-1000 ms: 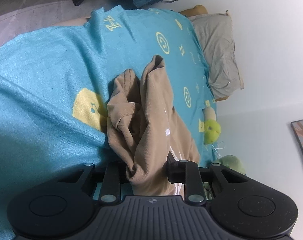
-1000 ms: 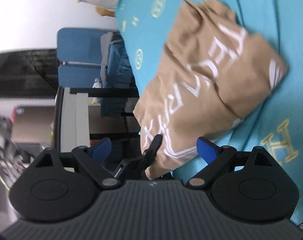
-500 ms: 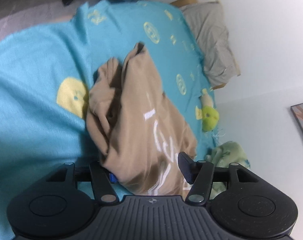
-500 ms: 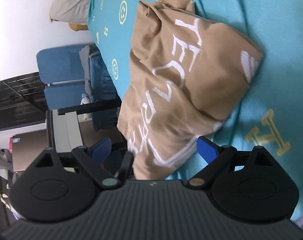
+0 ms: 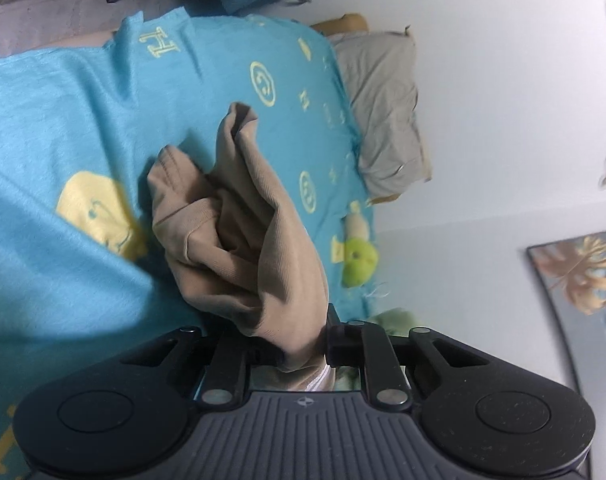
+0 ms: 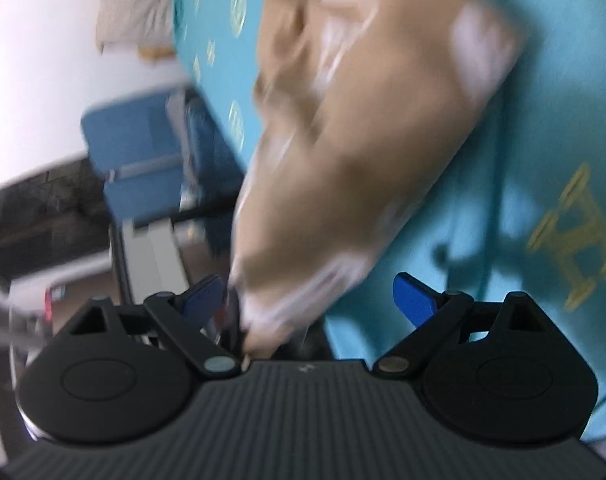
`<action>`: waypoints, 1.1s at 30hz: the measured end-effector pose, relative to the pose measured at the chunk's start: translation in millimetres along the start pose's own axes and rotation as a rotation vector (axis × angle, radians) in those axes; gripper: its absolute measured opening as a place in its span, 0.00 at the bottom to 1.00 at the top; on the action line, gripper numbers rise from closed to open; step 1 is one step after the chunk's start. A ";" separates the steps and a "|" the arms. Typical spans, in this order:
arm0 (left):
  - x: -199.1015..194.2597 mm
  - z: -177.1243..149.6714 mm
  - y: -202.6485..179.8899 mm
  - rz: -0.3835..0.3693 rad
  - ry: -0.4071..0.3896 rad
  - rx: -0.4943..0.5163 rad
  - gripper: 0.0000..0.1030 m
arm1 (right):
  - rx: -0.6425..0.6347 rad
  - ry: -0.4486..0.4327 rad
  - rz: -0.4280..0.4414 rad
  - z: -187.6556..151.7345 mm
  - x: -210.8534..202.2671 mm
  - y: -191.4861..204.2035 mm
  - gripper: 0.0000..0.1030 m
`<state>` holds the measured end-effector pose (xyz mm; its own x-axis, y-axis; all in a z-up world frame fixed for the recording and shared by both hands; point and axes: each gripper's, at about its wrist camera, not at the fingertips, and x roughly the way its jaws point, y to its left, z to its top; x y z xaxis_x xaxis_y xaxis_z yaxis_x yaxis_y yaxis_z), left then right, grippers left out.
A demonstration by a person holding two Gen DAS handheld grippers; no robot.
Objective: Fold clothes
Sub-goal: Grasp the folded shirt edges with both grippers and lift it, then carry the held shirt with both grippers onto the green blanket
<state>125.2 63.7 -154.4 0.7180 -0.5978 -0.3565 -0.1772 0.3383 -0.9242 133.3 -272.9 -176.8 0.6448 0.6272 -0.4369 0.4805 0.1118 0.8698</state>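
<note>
A tan T-shirt with white lettering [image 5: 239, 240] lies bunched on a turquoise bedspread [image 5: 63, 152]. My left gripper [image 5: 303, 344] is shut on the shirt's near edge, and the cloth rises in folds away from it. In the right wrist view the same shirt [image 6: 367, 152] is blurred by motion. My right gripper [image 6: 311, 300] is open, with its blue fingertips [image 6: 411, 292] wide apart; the shirt's near corner hangs by its left finger.
A grey pillow [image 5: 383, 108] lies at the bed's head by the white wall. A green plush toy [image 5: 359, 260] sits at the bed's edge. A blue chair [image 6: 143, 152] and a white frame stand beside the bed. A framed picture [image 5: 579, 280] hangs on the wall.
My left gripper was open half a second ago and has shut on the shirt's edge. My right gripper stays open and is moving, blurring its view.
</note>
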 end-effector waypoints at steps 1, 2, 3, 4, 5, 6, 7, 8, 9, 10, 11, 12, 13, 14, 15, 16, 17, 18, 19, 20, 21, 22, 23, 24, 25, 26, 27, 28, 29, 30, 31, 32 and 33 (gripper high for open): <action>0.1 1.8 1.4 -0.006 -0.006 -0.013 0.17 | 0.003 -0.044 -0.007 3.3 -4.0 -0.6 0.92; 0.2 3.6 2.7 -0.013 -0.012 -0.027 0.17 | 0.007 -0.088 -0.014 6.6 -8.0 -1.2 0.89; 0.3 5.4 4.1 -0.019 -0.019 -0.040 0.17 | 0.010 -0.132 -0.021 9.9 -12.0 -1.8 0.74; 0.3 7.2 5.4 -0.025 -0.024 -0.053 0.16 | 0.011 -0.170 -0.030 13.0 -16.0 -1.8 0.64; -1.4 7.9 6.2 -0.023 -0.024 -0.056 0.16 | 0.008 -0.195 -0.036 15.4 -19.4 -1.1 0.62; 0.1 8.4 2.5 -0.016 -0.023 -0.044 0.16 | 0.000 -0.207 -0.040 16.9 -20.2 0.4 0.54; 1.5 8.8 -1.1 -0.009 -0.022 -0.031 0.16 | -0.021 -0.210 -0.051 17.8 -19.0 3.3 0.40; 2.9 9.3 -4.8 -0.002 -0.020 -0.018 0.16 | -0.046 -0.213 -0.066 18.3 -17.3 7.0 0.34; 4.2 9.7 -8.5 0.006 -0.019 -0.005 0.16 | -0.072 -0.219 -0.078 17.9 -16.2 12.0 0.27; 1.6 8.8 -12.4 0.018 -0.023 0.008 0.16 | -0.090 -0.229 -0.077 17.0 -17.2 17.3 0.24; -2.1 7.8 -16.6 0.020 -0.026 0.013 0.16 | -0.110 -0.239 -0.072 15.5 -19.7 22.9 0.23; -6.0 6.8 -20.9 0.021 -0.029 0.018 0.16 | -0.126 -0.247 -0.056 12.6 -26.3 28.6 0.21; -13.1 4.7 -26.4 0.014 -0.031 0.016 0.16 | -0.138 -0.252 -0.032 9.3 -36.0 33.7 0.20; -20.2 2.6 -32.0 0.008 -0.031 0.015 0.16 | -0.149 -0.256 -0.008 5.9 -45.7 38.8 0.20; -27.7 -1.5 -40.0 0.005 -0.023 0.013 0.16 | -0.150 -0.258 0.017 2.3 -57.6 42.3 0.20; -33.1 -6.4 -51.4 0.002 -0.012 0.019 0.16 | -0.140 -0.260 0.052 -2.7 -74.4 42.7 0.19; -43.8 -14.9 -62.0 -0.010 -0.003 0.040 0.16 | -0.141 -0.269 0.093 -9.9 -93.6 41.6 0.19; -54.3 -23.5 -72.7 -0.023 0.005 0.060 0.16 | -0.158 -0.282 0.123 -18.4 -112.3 41.0 0.19; -61.4 -32.9 -84.1 -0.024 0.014 0.079 0.16 | -0.180 -0.296 0.135 -27.0 -129.4 41.9 0.19; -68.3 -42.2 -95.6 -0.024 0.023 0.097 0.16 | -0.194 -0.307 0.139 -34.2 -145.1 42.7 0.19; -72.2 -50.6 -107.0 -0.023 0.033 0.111 0.16 | -0.197 -0.314 0.141 -39.5 -159.5 43.4 0.19; -72.2 -58.5 -118.3 -0.021 0.043 0.122 0.16 | -0.197 -0.321 0.141 -43.6 -172.5 45.3 0.19; -72.2 -66.5 -129.6 -0.019 0.054 0.133 0.16 | -0.195 -0.327 0.140 -44.8 -184.2 49.1 0.19; -72.4 -75.3 -140.7 -0.018 0.067 0.145 0.16 | -0.200 -0.335 0.137 -43.7 -197.4 53.0 0.19; -68.2 -83.4 -153.6 -0.019 0.084 0.163 0.16 | -0.210 -0.348 0.135 -41.2 -212.7 57.1 0.19; -63.8 -91.6 -166.7 -0.021 0.100 0.181 0.16 | -0.226 -0.366 0.135 -37.5 -229.3 61.8 0.19; -54.5 -99.8 -183.7 -0.027 0.118 0.202 0.16 | -0.241 -0.383 0.135 -33.8 -245.8 66.6 0.19; -43.6 -107.2 -200.3 -0.037 0.137 0.219 0.16 | -0.256 -0.403 0.135 -28.0 -262.6 72.4 0.19; -29.9 -116.7 -219.9 -0.049 0.161 0.235 0.16 | -0.269 -0.430 0.137 -18.4 -280.4 79.9 0.19; -16.0 -126.2 -239.6 -0.061 0.184 0.251 0.16 | -0.285 -0.459 0.138 -7.4 -299.2 87.7 0.19; 1.8 -135.4 -261.5 -0.078 0.206 0.275 0.16 | -0.301 -0.490 0.139 5.3 -318.2 97.3 0.19; 21.5 -145.6 -284.4 -0.102 0.224 0.297 0.16 | -0.319 -0.522 0.141 20.1 -337.7 109.3 0.19; 41.2 -155.8 -307.3 -0.126 0.243 0.319 0.16 | -0.341 -0.556 0.143 35.5 -356.9 122.5 0.19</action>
<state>104.3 -178.2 93.6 0.5344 -0.7901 -0.3004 0.1464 0.4365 -0.8877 -16.8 -510.3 77.6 0.9426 0.1729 -0.2855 0.2116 0.3520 0.9118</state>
